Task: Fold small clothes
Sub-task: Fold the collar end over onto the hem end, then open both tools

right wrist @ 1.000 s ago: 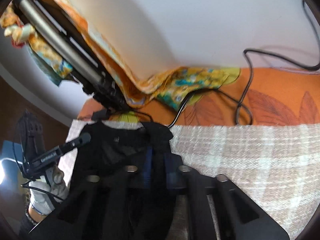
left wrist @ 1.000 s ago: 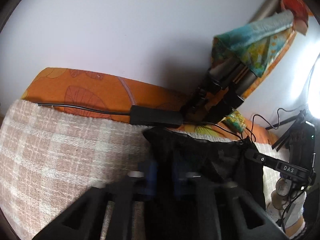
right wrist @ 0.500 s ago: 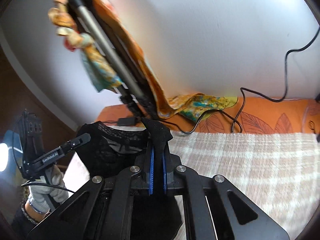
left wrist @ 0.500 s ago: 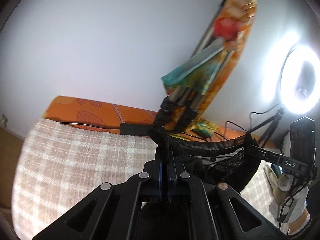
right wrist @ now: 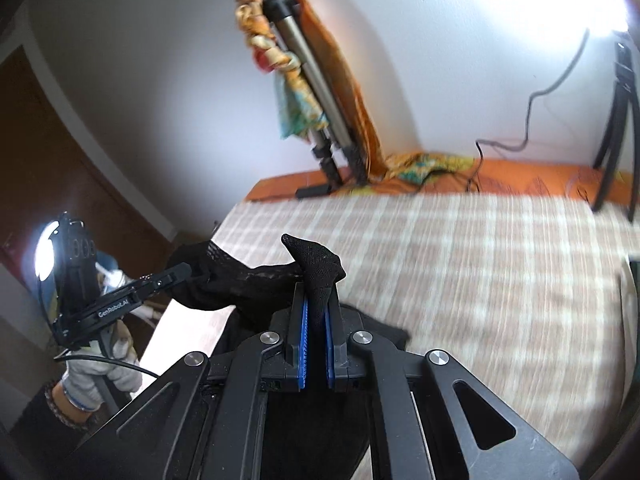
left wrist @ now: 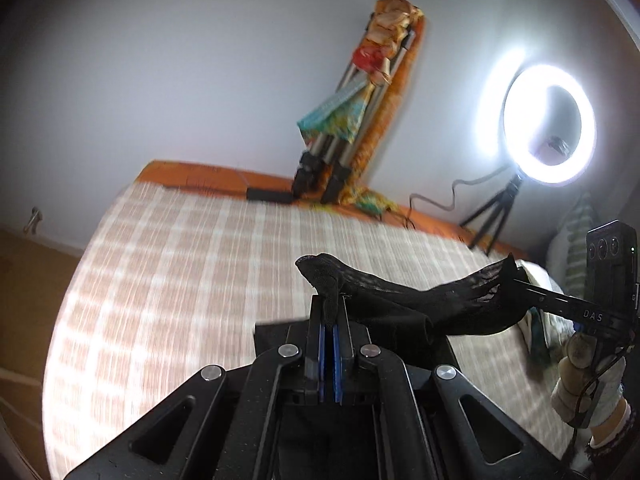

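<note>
A small black mesh garment (left wrist: 420, 304) hangs stretched in the air between my two grippers, above the checked blanket (left wrist: 192, 280) on the bed. My left gripper (left wrist: 330, 304) is shut on one corner of it. My right gripper (right wrist: 316, 300) is shut on the other corner (right wrist: 316, 268). The right gripper also shows at the right edge of the left wrist view (left wrist: 560, 300), and the left gripper at the left of the right wrist view (right wrist: 176, 272). The rest of the garment droops below the fingers, partly hidden.
A folded tripod (left wrist: 336, 152) draped with orange and teal cloth leans on the wall at the far bed edge. A lit ring light (left wrist: 548, 124) on a small tripod stands at the far right. Cables (right wrist: 500, 148) lie on the orange sheet.
Both grippers have lifted the black garment off the blanket and pulled back from the wall. The garment is now stretched out between them, well above the bed.
</note>
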Demonstrator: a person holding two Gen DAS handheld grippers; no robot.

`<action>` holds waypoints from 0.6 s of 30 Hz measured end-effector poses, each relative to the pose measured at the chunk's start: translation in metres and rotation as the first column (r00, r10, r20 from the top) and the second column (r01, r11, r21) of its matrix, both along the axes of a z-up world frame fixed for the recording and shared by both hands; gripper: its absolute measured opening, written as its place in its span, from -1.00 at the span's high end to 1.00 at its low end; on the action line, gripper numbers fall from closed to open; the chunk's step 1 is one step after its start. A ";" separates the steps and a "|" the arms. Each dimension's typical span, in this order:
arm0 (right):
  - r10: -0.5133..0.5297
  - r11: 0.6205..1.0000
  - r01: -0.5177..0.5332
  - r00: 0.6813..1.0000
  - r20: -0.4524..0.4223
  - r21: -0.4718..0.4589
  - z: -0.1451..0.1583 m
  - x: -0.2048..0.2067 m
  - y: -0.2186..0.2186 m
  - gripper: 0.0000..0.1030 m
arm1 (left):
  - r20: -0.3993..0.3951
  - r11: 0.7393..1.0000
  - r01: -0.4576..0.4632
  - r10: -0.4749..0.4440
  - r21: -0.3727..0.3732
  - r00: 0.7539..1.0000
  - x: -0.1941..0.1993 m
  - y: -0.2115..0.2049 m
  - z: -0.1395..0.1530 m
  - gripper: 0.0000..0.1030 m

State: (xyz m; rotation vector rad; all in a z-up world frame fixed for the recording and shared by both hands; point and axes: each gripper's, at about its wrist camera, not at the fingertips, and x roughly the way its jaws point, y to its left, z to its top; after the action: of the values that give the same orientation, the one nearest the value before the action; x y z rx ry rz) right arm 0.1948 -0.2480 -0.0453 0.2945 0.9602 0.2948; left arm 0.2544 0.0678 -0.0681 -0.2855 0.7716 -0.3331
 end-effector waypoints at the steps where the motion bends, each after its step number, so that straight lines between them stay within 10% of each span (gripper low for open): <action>1: -0.001 1.000 0.001 1.000 -0.005 -0.002 -0.002 -0.006 0.001 0.90 | -0.006 1.000 0.006 -0.006 0.009 1.000 -0.011 -0.001 -0.002 1.00; 18: 0.043 0.995 -0.044 0.999 -0.021 -0.093 -0.037 -0.143 0.038 0.86 | -0.062 0.989 0.051 -0.042 0.141 0.997 -0.132 -0.007 -0.038 0.97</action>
State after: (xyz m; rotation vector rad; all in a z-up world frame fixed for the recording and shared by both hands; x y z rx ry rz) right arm 0.0516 -0.2102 -0.0822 0.1908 0.9971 0.2861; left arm 0.1221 0.0609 -0.1056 -0.1435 0.8571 -0.3129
